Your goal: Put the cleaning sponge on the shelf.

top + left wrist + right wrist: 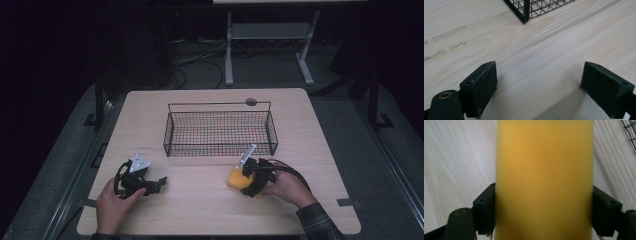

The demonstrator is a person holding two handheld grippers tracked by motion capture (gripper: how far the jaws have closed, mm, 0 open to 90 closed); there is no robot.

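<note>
Light wood-grain rectangular table: carries everything in the scene; dark floor around it. Faint grey smudges on the wood are visible in the left gripper view, off to the left of the jaws.

Black wire-mesh rectangular basket: stands at mid-table, nearer the far edge than the near one, long side parallel to the far edge. One of its corners appears at the top of the left gripper view, well apart from that gripper's jaws. A bit of its mesh shows at the upper right edge of the right gripper view.

Yellow foam block, soft-looking, blurred up close: lies on the table in front of the basket's right half, toward the near right corner; in the high view it sits near the basket's front wall but apart from it. It stands between the right gripper's two black jaws, both pads flush against its sides.

Right gripper: held in the person's right hand, between the basket and the near edge, right of centre. Jaws grasping the yellow foam block, one pad on each side.

Left gripper: held in the person's left hand, near the near left corner, well apart from the block. Jaws released, spread wide, bare tabletop between them.
</note>
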